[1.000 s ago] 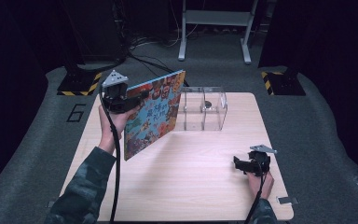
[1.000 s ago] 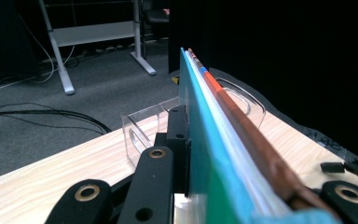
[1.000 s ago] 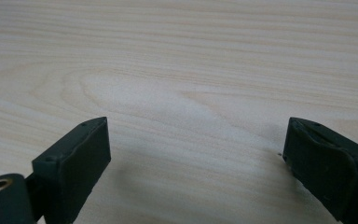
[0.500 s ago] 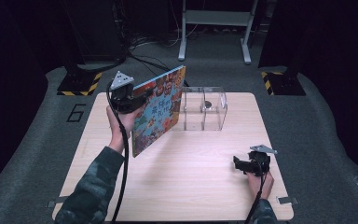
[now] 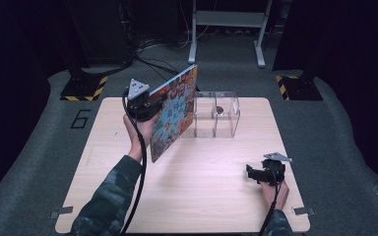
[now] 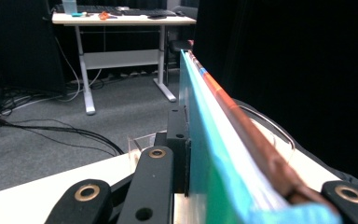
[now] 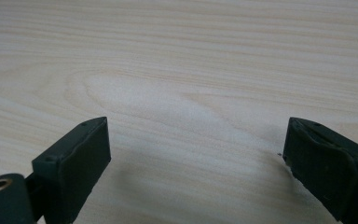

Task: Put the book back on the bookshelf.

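My left claw (image 5: 150, 109) is clamped on a colourful book (image 5: 173, 114), holding it tilted on edge above the table (image 5: 103, 162), just beside the clear plastic box (image 5: 216, 114). My right claw (image 5: 257, 173) rests near the table's right edge, jaws spread wide with nothing between them.

dark room, grey carpet floor (image 5: 39, 147), a white-legged desk (image 6: 121, 18) behind, perhaps black curtains around.

book (image 6: 223, 154) cut off below, clear box (image 5: 215, 114) partly hidden
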